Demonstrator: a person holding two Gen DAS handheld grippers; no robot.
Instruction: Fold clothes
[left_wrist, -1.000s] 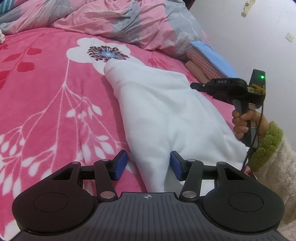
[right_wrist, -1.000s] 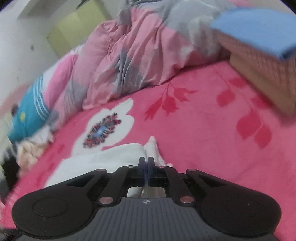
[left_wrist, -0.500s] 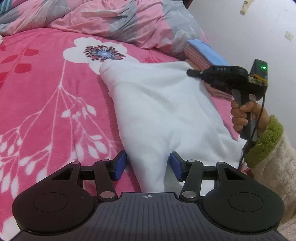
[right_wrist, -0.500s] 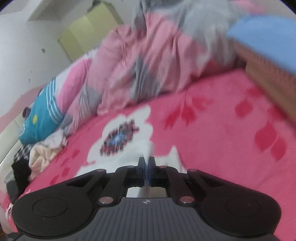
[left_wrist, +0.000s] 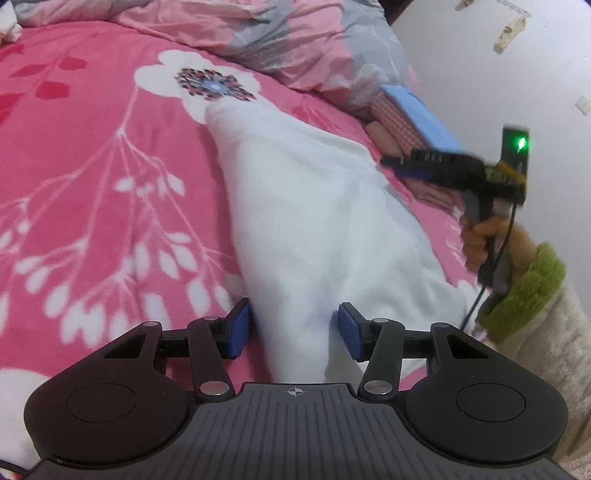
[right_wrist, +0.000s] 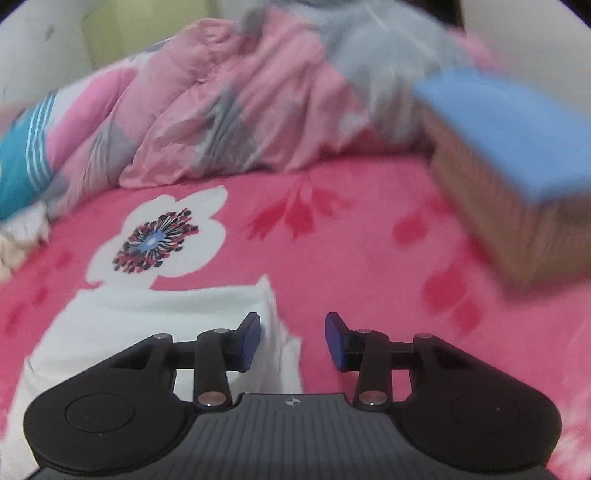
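A white garment lies folded lengthwise on the pink flowered bedspread. My left gripper is open, its blue pads on either side of the garment's near end. In the left wrist view the right gripper hovers at the garment's far right edge, held by a hand in a green-cuffed sleeve. In its own view the right gripper is open above the white garment's corner, nothing between its fingers.
A crumpled pink and grey duvet is heaped at the head of the bed. A stack of folded clothes with a blue piece on top sits by the wall, right of the garment. A teal striped pillow lies far left.
The right gripper was shut on the garment's corner, carried it over, and has now opened and let it go. The garment has settled flat. My left gripper stayed open in place.
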